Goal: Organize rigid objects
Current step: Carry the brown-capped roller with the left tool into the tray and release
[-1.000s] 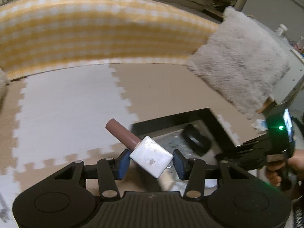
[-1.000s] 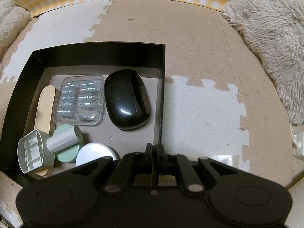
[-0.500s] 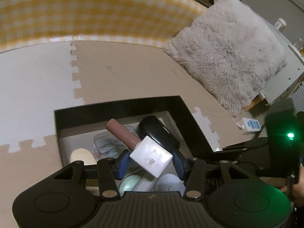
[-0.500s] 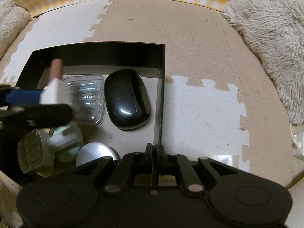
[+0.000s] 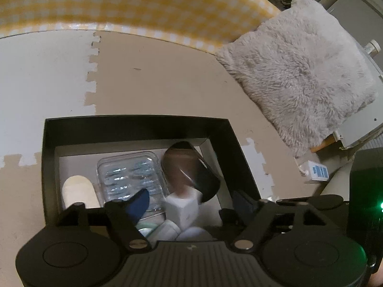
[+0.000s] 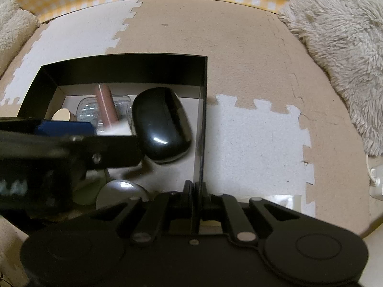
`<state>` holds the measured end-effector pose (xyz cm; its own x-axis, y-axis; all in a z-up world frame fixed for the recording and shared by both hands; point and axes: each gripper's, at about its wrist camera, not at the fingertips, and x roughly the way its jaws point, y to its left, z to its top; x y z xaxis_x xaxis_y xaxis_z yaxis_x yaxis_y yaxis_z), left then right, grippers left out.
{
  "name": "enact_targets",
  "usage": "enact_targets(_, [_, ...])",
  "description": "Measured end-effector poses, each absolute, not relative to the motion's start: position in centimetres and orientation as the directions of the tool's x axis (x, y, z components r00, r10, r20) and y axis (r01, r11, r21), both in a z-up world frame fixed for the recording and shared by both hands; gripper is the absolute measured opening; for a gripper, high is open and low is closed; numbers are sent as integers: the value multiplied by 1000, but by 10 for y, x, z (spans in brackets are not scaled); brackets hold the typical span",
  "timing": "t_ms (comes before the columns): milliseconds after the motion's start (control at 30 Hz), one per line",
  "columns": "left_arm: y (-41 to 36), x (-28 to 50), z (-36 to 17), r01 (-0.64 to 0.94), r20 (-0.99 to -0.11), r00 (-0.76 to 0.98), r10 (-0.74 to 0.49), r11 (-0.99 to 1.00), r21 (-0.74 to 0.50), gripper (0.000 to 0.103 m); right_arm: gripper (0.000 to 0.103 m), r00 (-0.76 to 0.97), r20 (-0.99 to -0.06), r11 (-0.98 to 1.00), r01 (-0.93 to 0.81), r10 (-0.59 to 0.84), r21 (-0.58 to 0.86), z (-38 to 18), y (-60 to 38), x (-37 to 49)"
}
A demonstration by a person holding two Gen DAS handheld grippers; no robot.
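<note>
**Now one brown-and-white tube slips free over one black box**

I see my left gripper (image 5: 189,205) above the black open-topped cardboard box (image 5: 134,124), its jaws just having spread wide; the brown tube with a white square cap (image 5: 182,191), motion-blurred, sits between them with neither blue pad (image 5: 138,201) on it. It lies over the clear plastic blister tray (image 5: 126,169), beside the glossy black oval case (image 6: 162,124). I count one tray, one case, one pale beige oval piece (image 5: 76,189) and one white round lid (image 6: 119,191) inside. My right gripper (image 6: 197,189) is clamped tight on the box's right wall. Two fluffy cushions flank the puzzle-mat floor (image 6: 251,55); the larger is the grey shaggy cushion (image 5: 299,71).
</note>
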<state>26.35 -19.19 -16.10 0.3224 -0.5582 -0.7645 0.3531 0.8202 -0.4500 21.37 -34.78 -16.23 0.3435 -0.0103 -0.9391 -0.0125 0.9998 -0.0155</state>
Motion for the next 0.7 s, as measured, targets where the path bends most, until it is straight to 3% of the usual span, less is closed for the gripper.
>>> enact_targets(433, [-184,257,-152,398,-787,304,-537,822,-408,88,7,344,-939,1000,-13,-10,-15,-162,-347,213])
enact_targets(500, [-182,254,-148,405,-788,307,-533,823,-399,94,7,344,-939,1000,-13,-9,-15,-162,-347,213])
enact_targets(700, [-175,248,-135,418,-785,313,-534,820,-391,96,7,345,-939,1000,-13,-10,-15,-162,-347,213])
